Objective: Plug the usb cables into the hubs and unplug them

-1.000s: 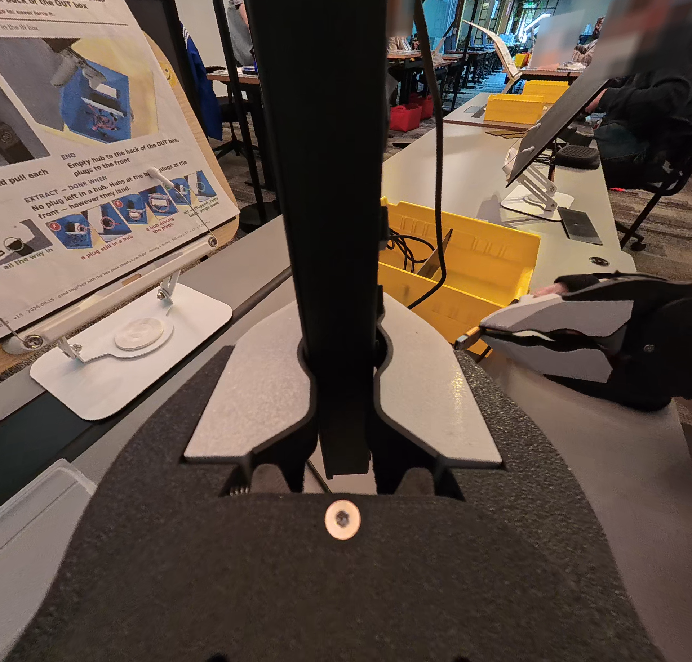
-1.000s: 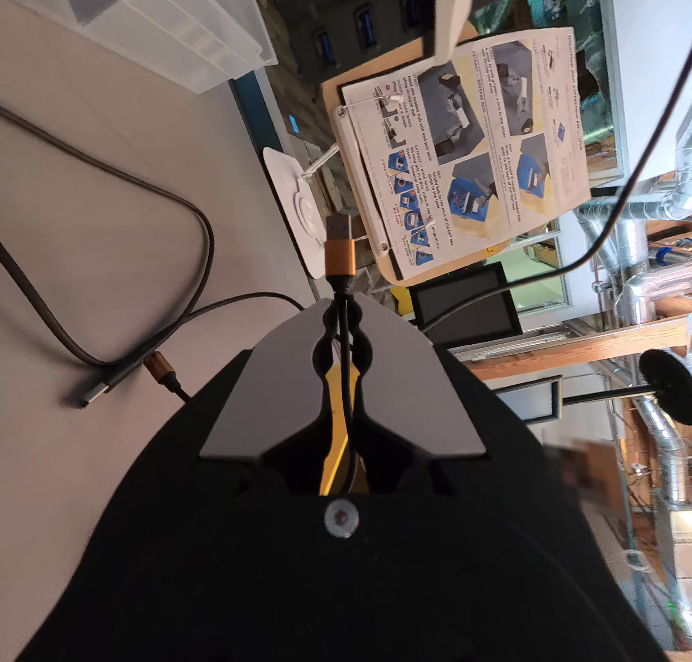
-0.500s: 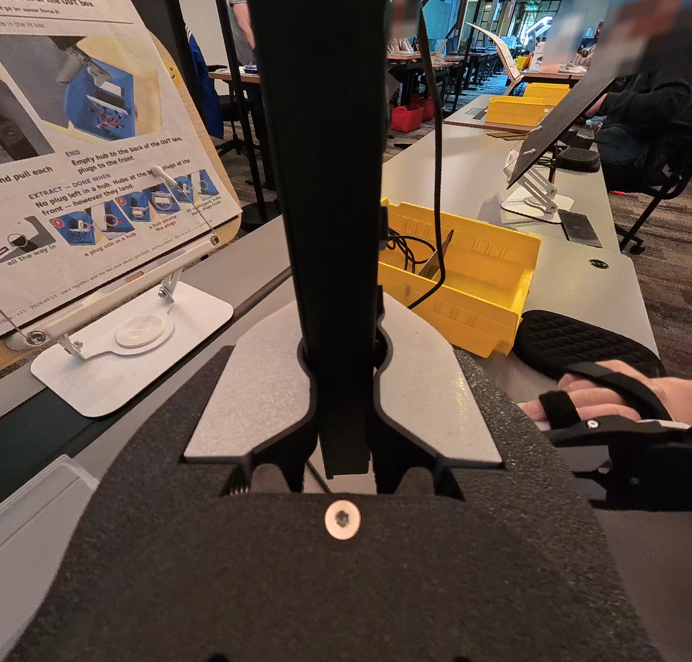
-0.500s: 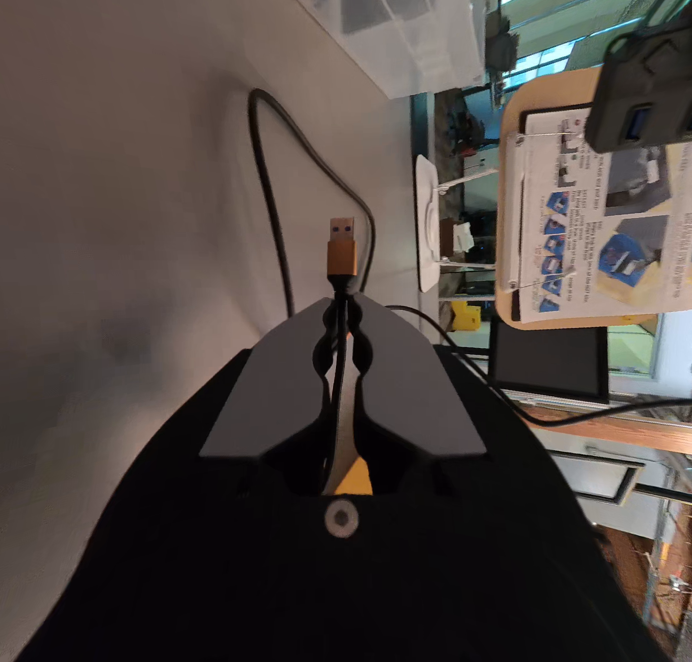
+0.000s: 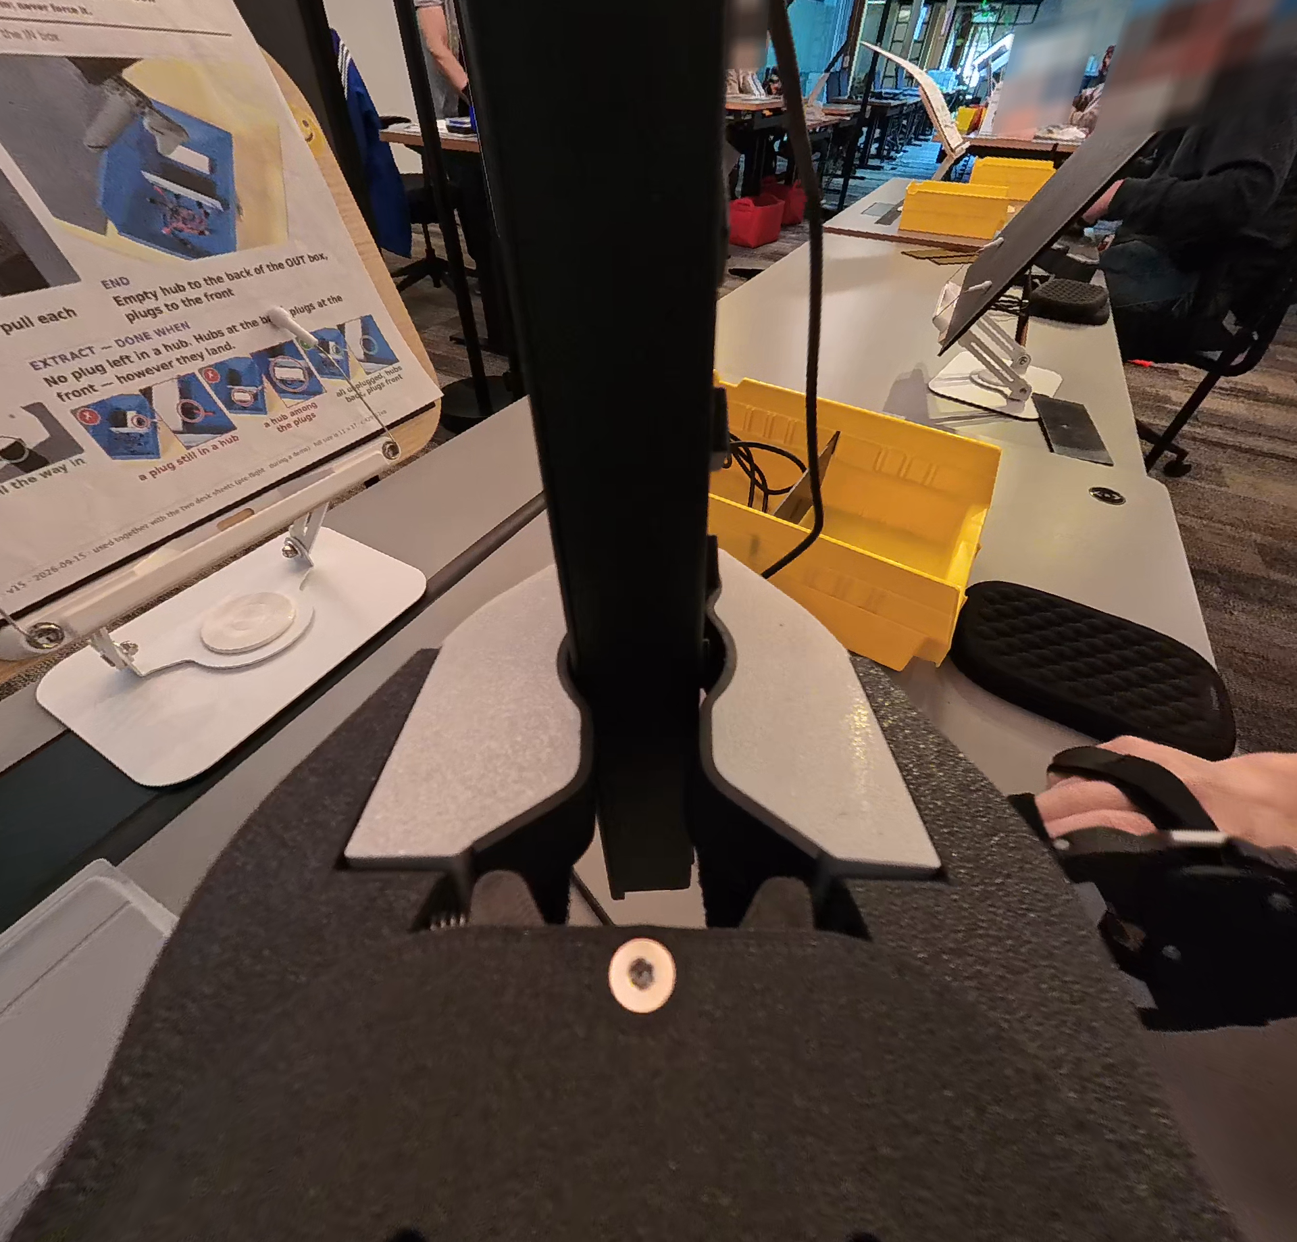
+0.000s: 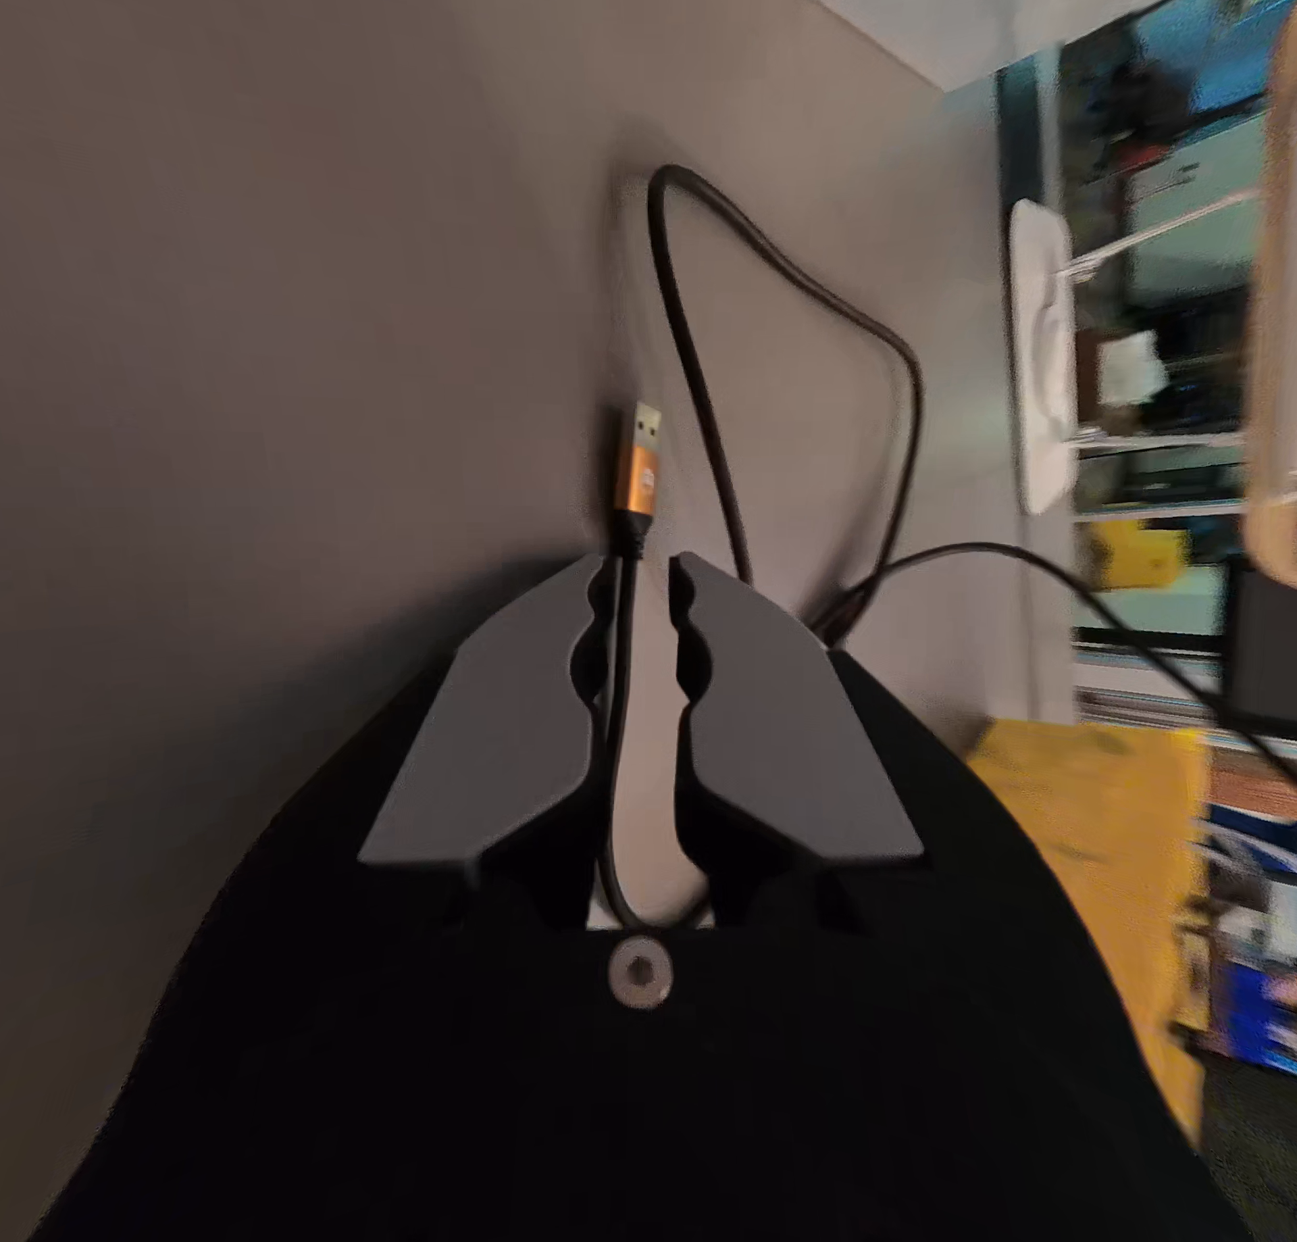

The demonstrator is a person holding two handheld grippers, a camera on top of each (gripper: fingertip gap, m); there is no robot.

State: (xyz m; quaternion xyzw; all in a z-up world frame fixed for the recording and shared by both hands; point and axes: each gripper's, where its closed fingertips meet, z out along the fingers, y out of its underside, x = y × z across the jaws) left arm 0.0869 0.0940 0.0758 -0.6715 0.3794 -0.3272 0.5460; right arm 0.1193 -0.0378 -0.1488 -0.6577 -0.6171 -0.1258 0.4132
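Left wrist view: left gripper (image 5: 635, 654) clenched on black hub (image 5: 603, 295), long axis upright, running beyond fingertips. Grey table (image 5: 828, 310) beneath; yellow bin (image 5: 884, 527) right of fingers, black cords inside.

Right wrist view: right gripper (image 6: 635, 566) released, jaws parted; usb cable (image 6: 617, 647) loose between, orange plug (image 6: 639, 460) pointing forward, tilted slightly right. Blurred room right.

Open workshop: long desks (image 5: 842, 310), yellow bins (image 5: 877, 506)

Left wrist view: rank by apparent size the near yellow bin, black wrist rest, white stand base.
1. near yellow bin, largest
2. white stand base and black wrist rest: look alike in extent, and both sit near the camera, so unranked
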